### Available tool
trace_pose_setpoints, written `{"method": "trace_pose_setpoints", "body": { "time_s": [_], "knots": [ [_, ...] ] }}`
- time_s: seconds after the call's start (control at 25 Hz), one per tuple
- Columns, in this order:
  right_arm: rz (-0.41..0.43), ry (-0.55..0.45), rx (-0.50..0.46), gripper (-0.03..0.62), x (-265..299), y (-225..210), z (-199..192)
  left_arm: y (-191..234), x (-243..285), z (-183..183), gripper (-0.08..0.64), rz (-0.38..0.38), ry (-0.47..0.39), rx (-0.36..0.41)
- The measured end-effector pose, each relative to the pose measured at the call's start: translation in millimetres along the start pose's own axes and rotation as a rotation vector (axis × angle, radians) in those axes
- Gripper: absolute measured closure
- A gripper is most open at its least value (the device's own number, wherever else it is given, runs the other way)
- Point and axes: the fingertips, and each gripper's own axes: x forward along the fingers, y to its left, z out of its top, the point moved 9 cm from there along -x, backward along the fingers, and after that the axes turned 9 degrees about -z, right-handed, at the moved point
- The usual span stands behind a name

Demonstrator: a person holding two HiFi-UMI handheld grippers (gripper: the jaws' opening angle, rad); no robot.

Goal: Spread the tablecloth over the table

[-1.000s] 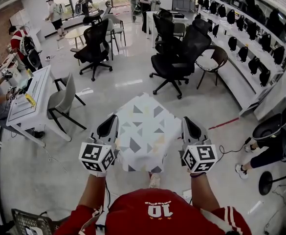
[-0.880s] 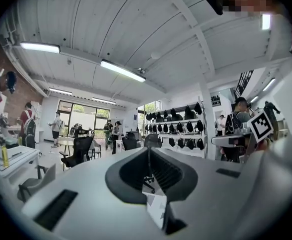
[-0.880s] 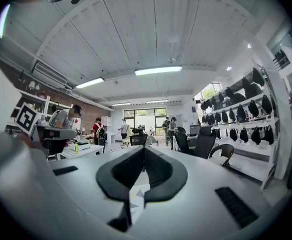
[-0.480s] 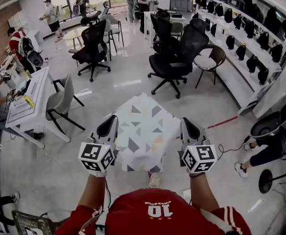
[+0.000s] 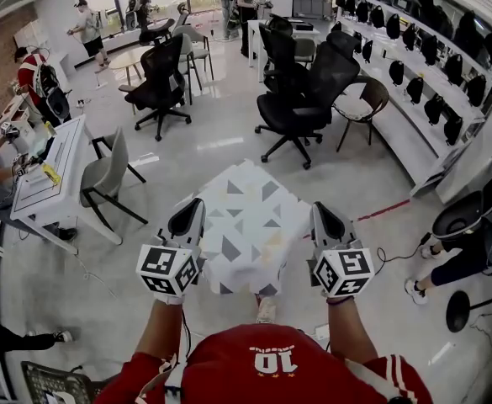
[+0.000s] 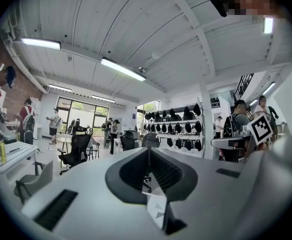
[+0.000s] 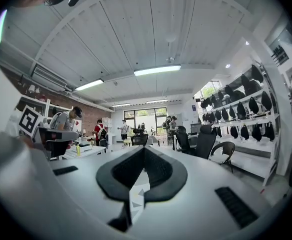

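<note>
The left gripper (image 5: pixel 193 211) has its jaws pressed together on the near left edge of the tablecloth (image 5: pixel 247 225). The left gripper view shows a white sliver with grey triangles caught between them. The cloth stretches out flat and forward between the two grippers, above the pale floor (image 5: pixel 187 154). I cannot tell whether the desk is already beneath it, since the cloth hides whatever is under it. The right gripper (image 5: pixel 324 215) pinches the near right edge the same way, jaws closed on the fabric.

To do this step well, I judge that both hands should stay level with even tension, lower together, and let go only once the edges hang square.

The cloth is white and thin, printed with scattered grey and dark triangles and a faint yellow one. It seems lightly creased.
</note>
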Motion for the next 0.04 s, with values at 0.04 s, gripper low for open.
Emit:
{"method": "trace_pose_setpoints", "body": {
  "time_s": [0.04],
  "knots": [
    [0.0,-0.001,-0.001,0.578,-0.2,0.5,0.4,0.2,-0.6,0.2,0.542,0.0,0.0,-0.001]
  ]
}}
